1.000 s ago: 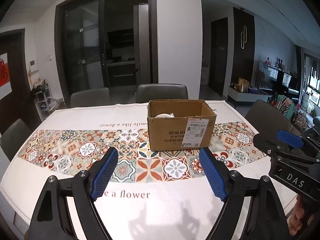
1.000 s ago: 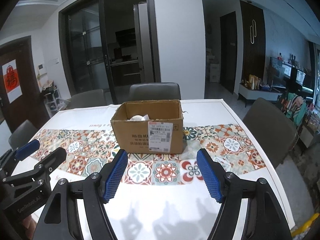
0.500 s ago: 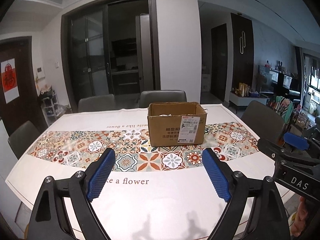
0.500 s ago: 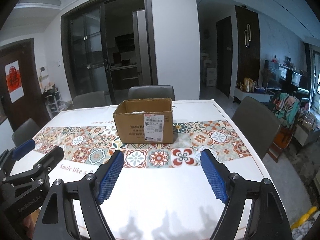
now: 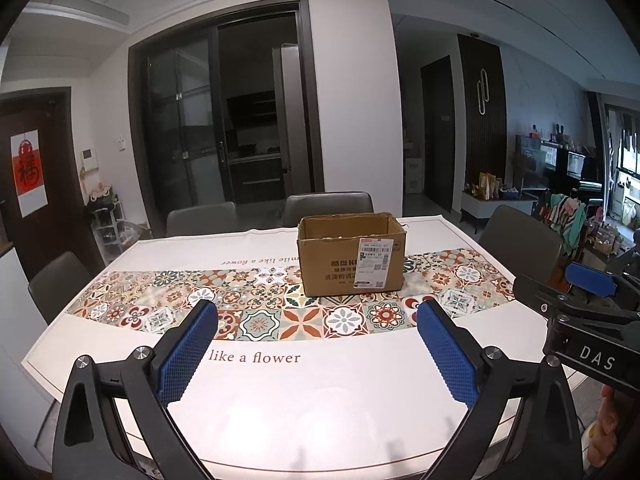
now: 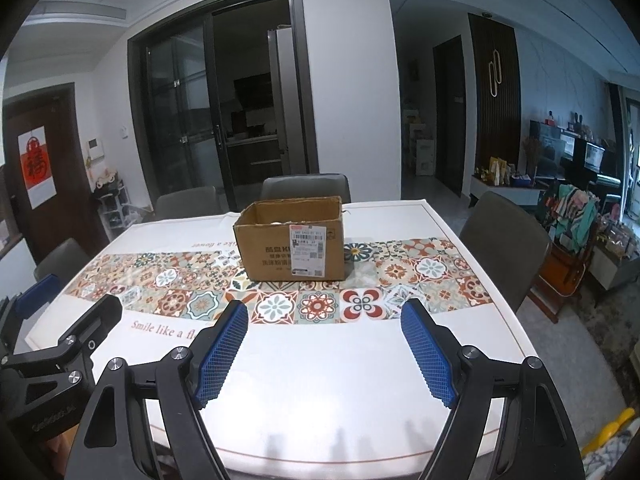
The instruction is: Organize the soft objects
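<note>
Cardboard box (image 5: 352, 254) sits open toward the surface's (image 5: 320, 400) far edge on the tiled runner (image 5: 256, 312); left tool (image 5: 316, 350) and right tool (image 6: 326, 354) hover spread wide, empty, above the near edge.

One box (image 5: 351, 254), four chairs (image 5: 329, 207)

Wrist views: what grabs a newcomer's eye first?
The open brown cardboard box with a white shipping label stands alone mid-table on the colourful floral tile-pattern band of the white tablecloth. In the foreground, the blue-padded left tool and right tool are both spread wide and empty, over the near edge of the table. Grey chairs ring the table.
</note>
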Action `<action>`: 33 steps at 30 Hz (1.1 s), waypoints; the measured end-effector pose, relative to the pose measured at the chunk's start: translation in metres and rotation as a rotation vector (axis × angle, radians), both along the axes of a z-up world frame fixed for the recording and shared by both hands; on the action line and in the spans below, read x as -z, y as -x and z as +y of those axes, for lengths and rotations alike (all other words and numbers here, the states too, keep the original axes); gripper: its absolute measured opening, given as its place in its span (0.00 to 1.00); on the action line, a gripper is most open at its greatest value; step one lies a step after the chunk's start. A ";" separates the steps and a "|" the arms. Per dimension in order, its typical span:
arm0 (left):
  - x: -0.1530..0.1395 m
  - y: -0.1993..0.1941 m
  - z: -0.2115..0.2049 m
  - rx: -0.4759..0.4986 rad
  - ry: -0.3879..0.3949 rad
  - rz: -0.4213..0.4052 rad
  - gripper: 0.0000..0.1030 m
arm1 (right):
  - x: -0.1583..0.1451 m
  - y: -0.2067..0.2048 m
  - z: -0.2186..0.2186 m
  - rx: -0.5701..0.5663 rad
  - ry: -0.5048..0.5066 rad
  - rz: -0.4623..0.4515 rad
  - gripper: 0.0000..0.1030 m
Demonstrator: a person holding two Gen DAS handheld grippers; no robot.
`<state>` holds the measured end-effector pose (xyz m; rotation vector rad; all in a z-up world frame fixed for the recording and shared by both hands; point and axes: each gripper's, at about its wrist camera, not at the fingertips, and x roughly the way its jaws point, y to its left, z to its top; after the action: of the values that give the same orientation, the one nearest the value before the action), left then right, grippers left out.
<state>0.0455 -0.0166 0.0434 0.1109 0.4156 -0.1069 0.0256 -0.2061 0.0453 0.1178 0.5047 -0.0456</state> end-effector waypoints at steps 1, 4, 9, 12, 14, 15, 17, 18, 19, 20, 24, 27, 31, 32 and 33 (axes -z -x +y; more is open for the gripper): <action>0.000 0.001 0.001 -0.003 -0.001 -0.002 0.98 | 0.000 0.000 0.001 -0.001 0.000 0.001 0.78; 0.000 0.004 0.000 -0.012 -0.004 -0.006 0.99 | -0.001 0.003 0.001 -0.006 0.008 -0.006 0.78; 0.000 0.007 0.001 -0.015 -0.007 -0.007 1.00 | -0.001 0.010 0.002 -0.007 0.015 -0.011 0.78; 0.001 0.010 0.000 -0.029 -0.017 -0.010 1.00 | 0.000 0.011 0.002 -0.001 0.014 -0.009 0.78; 0.002 0.012 -0.001 -0.027 -0.016 -0.009 1.00 | 0.000 0.013 0.001 0.004 0.015 -0.007 0.78; 0.001 0.012 -0.001 -0.025 -0.015 -0.008 1.00 | 0.000 0.014 0.001 0.007 0.016 -0.006 0.78; 0.002 0.014 -0.003 -0.020 -0.015 -0.007 1.00 | 0.000 0.016 -0.001 0.010 0.017 -0.005 0.78; 0.002 0.014 -0.003 -0.019 -0.016 -0.005 1.00 | 0.000 0.017 -0.001 0.013 0.018 -0.005 0.78; 0.002 0.015 -0.003 -0.019 -0.016 -0.005 1.00 | 0.000 0.018 -0.002 0.015 0.018 -0.006 0.78; 0.002 0.015 -0.004 -0.019 -0.016 -0.006 1.00 | 0.000 0.019 -0.003 0.019 0.018 -0.006 0.78; 0.003 0.014 -0.005 -0.017 -0.020 -0.007 1.00 | 0.000 0.019 -0.004 0.024 0.018 -0.005 0.78; 0.004 0.015 -0.006 -0.018 -0.021 -0.007 1.00 | 0.001 0.020 -0.004 0.026 0.015 -0.003 0.78; 0.005 0.015 -0.006 -0.017 -0.020 -0.010 1.00 | 0.001 0.020 -0.004 0.025 0.016 -0.004 0.78; 0.004 0.014 -0.007 -0.017 -0.021 -0.009 1.00 | 0.001 0.020 -0.004 0.025 0.016 -0.005 0.78; 0.004 0.015 -0.006 -0.018 -0.021 -0.008 1.00 | 0.001 0.020 -0.005 0.024 0.016 -0.004 0.78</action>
<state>0.0309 -0.0231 0.0390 0.1283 0.4096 -0.0847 0.0056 -0.2107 0.0440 0.1083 0.4984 -0.0724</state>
